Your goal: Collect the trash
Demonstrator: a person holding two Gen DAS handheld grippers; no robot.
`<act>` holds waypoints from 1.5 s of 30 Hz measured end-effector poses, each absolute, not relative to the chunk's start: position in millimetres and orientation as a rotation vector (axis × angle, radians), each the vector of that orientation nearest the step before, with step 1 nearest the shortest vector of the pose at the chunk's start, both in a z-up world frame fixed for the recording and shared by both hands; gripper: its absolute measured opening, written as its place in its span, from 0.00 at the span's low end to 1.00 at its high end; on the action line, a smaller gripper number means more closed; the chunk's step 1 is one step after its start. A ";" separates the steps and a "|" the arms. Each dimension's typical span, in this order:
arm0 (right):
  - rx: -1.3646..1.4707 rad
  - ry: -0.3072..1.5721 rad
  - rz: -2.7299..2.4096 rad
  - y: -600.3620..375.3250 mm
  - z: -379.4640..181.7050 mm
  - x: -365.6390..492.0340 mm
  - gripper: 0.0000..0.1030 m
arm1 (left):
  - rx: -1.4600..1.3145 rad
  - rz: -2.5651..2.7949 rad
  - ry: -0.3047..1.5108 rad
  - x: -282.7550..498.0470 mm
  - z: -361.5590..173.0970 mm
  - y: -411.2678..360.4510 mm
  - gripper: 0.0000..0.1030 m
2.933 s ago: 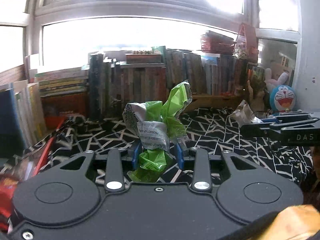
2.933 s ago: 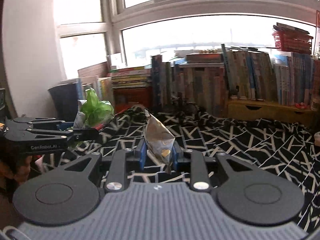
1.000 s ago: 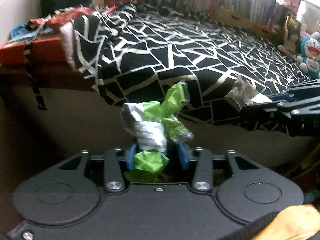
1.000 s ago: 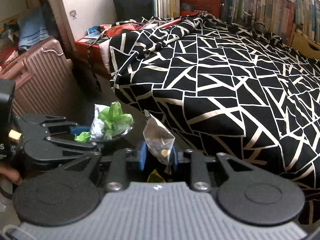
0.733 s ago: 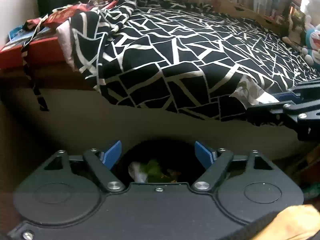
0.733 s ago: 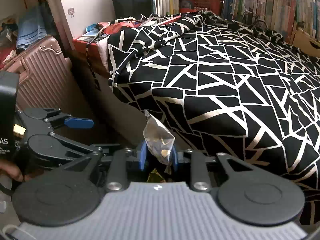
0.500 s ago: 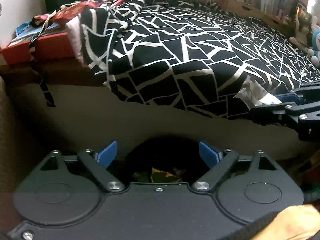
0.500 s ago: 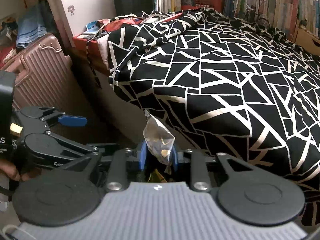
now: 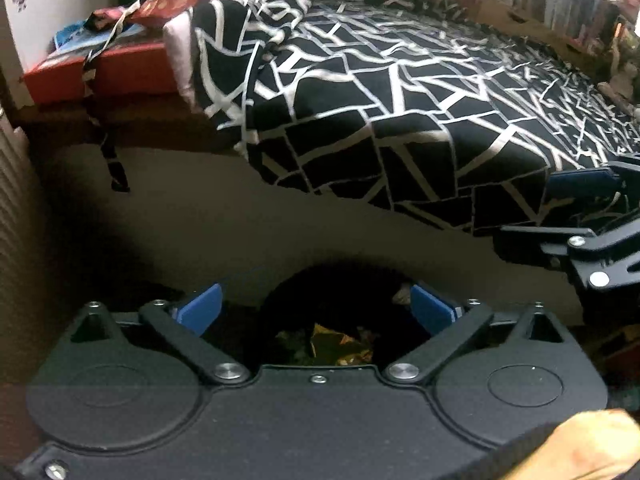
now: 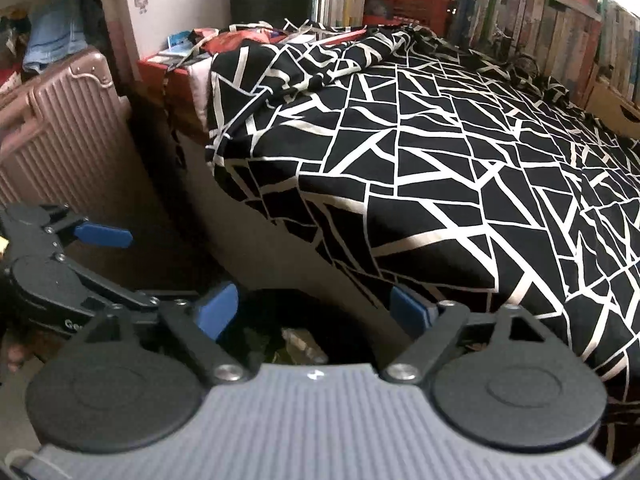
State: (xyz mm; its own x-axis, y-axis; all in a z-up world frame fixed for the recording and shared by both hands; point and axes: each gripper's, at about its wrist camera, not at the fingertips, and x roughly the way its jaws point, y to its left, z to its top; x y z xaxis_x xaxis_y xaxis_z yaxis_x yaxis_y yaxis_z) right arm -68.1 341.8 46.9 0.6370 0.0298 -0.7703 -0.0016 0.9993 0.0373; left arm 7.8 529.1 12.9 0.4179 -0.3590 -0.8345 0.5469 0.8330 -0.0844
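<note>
- Both the left gripper [image 9: 316, 308] and the right gripper [image 10: 314, 306] are being opened, nothing between the blue pads.
- Wrappers [image 10: 302, 344] are seen in the dark bin [image 9: 340, 284] beside the bed's edge [image 10: 280, 216], seemingly released for disposal.

Both the left gripper [image 9: 316, 308] and right gripper [image 10: 314, 308] point steeply down, jaws opening, nothing between them.

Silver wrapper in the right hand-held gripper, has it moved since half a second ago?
Yes. The silver wrapper has dropped from between the opening jaws of the right hand-held gripper into the dark bin below, beside the bed's black-and-white cover.
</note>
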 end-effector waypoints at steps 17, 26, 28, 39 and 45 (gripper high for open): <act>0.153 1.102 -0.059 322.6 22.2 -99.0 1.00 | 0.259 -0.417 1.283 -37.0 -16.7 507.6 1.00; 0.195 1.209 -0.078 315.0 5.1 -106.1 1.00 | 0.259 -0.397 1.307 -44.1 -17.0 507.7 1.00; 0.199 1.214 -0.073 314.6 4.7 -106.3 1.00 | 0.254 -0.391 1.310 -41.3 -16.5 509.1 1.00; 0.189 1.233 -0.059 312.9 2.4 -104.3 1.00 | 0.268 -0.395 1.338 -42.2 -19.5 507.4 1.00; 0.189 1.240 -0.058 312.6 1.2 -104.7 1.00 | 0.270 -0.392 1.341 -43.8 -20.7 506.2 1.00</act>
State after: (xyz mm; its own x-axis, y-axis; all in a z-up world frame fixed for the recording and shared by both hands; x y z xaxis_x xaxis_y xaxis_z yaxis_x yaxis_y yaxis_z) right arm -104.7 312.6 1.2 0.3253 0.0583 -0.9438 0.1465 0.9829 0.1112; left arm -43.8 506.2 -20.7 0.1777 -0.1199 -0.9767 0.4244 0.9048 -0.0339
